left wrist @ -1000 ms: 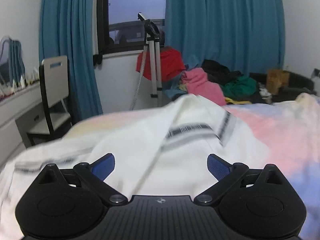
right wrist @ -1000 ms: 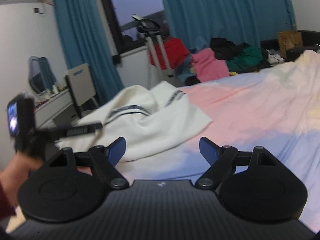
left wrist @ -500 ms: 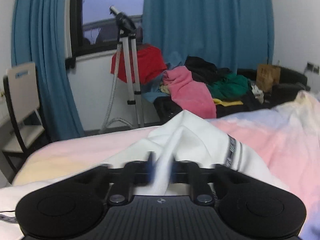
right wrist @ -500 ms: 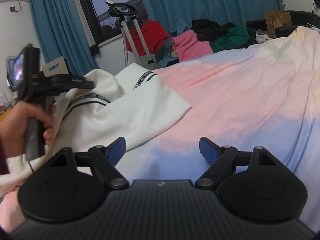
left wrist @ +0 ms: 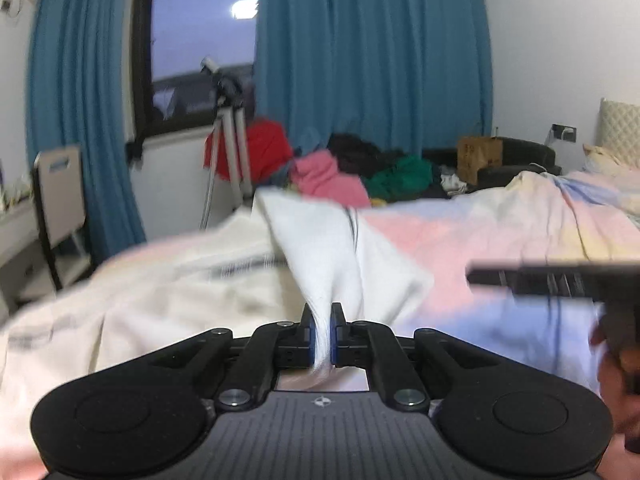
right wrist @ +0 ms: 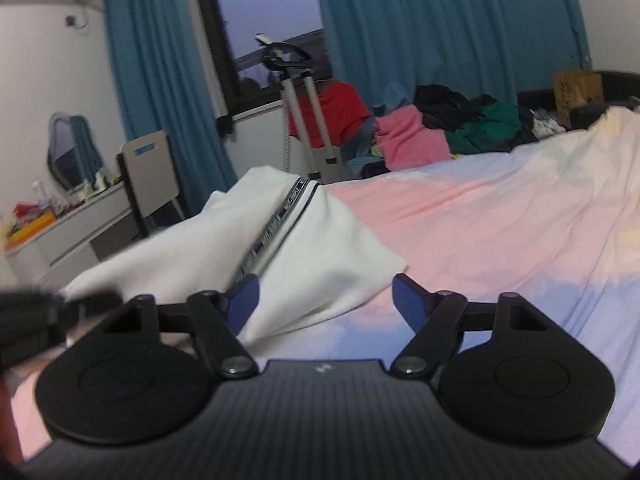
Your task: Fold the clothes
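Garment [left wrist: 328, 256]: white, soft knit look, dark striped trim band with small lettering, too blurred to read; rumpled, not folded flat.
Garment place: on bed [left wrist: 500, 240], near its foot end, spread toward the left; one part pulled up into a peak, trim band running down the ridge [right wrist: 276, 228].
Bed sheet: pastel pink, blue, pale yellow patches, lightly creased.
Left gripper [left wrist: 321, 334]: jaws together, clamped on a pinch of white cloth; fabric stretches taut from pads up to the peak.
Right gripper [right wrist: 325, 300]: jaws apart and closing; garment corner lies between and under them, left pad [right wrist: 244, 300] right at the cloth near the trim band, right pad clear of it over sheet.
Right gripper from left view: dark bar at right edge [left wrist: 560, 280], hand [left wrist: 616, 360] below it, blurred.
Left gripper from right view: dark blurred shape at left edge [right wrist: 36, 316].
Background: teal curtains [left wrist: 372, 60], window, tripod [right wrist: 304, 120], chair [right wrist: 150, 172], heap of red, pink, green and black clothes [right wrist: 440, 128] past the bed.
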`<state>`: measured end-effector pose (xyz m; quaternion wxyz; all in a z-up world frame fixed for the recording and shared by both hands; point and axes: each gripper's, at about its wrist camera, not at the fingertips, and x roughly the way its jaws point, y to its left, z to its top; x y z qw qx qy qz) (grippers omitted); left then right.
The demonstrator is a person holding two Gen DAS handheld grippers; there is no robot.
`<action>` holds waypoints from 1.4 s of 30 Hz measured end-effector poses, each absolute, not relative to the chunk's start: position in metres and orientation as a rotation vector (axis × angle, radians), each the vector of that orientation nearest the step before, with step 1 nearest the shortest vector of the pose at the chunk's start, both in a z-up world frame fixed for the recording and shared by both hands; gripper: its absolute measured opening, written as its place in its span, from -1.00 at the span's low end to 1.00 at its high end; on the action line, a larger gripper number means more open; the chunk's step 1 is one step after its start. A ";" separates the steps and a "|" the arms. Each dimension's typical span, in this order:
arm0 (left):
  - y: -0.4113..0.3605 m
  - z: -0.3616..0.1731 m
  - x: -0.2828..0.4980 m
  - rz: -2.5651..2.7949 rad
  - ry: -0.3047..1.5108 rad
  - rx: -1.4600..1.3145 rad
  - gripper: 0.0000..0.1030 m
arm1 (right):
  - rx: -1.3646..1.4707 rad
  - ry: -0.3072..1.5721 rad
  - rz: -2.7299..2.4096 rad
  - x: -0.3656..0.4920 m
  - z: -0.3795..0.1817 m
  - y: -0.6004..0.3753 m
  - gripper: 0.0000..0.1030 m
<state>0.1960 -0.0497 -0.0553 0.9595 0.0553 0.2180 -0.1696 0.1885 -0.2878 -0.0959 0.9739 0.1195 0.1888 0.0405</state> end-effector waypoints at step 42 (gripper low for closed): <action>0.021 -0.112 0.233 -0.399 0.585 -0.324 -0.87 | -0.093 0.622 -0.042 0.541 -0.023 -0.160 -0.74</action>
